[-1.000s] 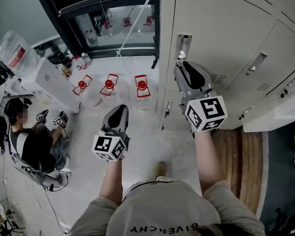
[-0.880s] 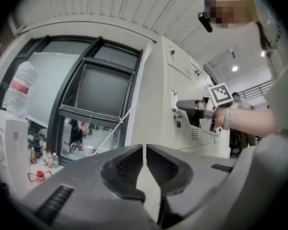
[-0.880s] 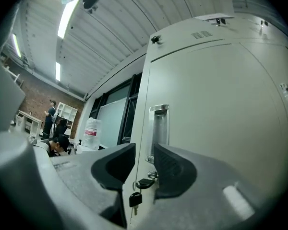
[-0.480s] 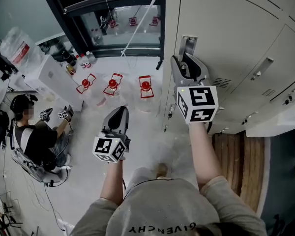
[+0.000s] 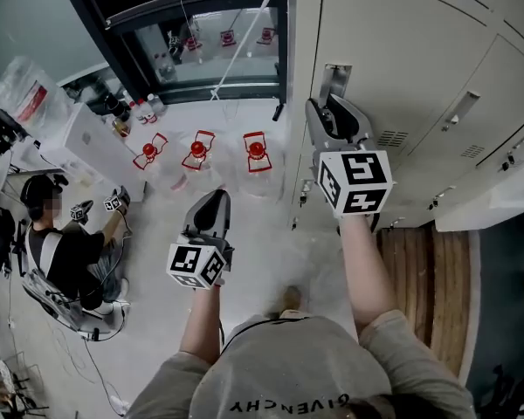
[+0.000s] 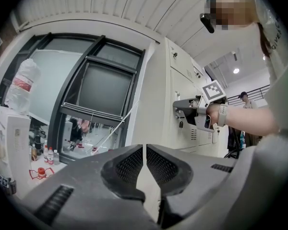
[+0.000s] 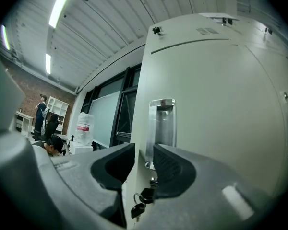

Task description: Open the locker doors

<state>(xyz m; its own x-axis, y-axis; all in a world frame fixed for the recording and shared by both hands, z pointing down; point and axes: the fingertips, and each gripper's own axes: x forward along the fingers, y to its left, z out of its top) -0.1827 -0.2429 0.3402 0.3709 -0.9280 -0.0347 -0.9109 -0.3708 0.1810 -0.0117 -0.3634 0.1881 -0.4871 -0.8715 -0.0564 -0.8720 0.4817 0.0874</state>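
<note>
Pointing level at the locker door (image 5: 393, 51), the right gripper (image 5: 332, 112) sits at that door's left edge, tips just under the recessed handle (image 5: 333, 78). Its jaws have just been opening and now stand wide apart.

In the right gripper view the door's left edge lines up with the gap between the jaws, and the handle's lower end shows just above them. No pad visibly presses on anything. Whether the edge is actually inside the jaws or just beyond them can't be told. Keys (image 7: 141, 202) hang from the lock below the handle, right under the jaw tips. The door looks flush with the cabinet, not swung out.

The left gripper (image 5: 211, 195) is held out in free air over the floor, well apart from the lockers. Its jaws are almost together with only a thin slit showing, and nothing is between them. The left gripper view looks past them toward the dark-framed window (image 6: 103, 87) and the locker bank.

On the floor by the window are three red-capped jugs (image 5: 195, 151). A seated person (image 5: 57, 251) is at far left. A wood floor strip (image 5: 428, 278) lies beside the lockers.
</note>
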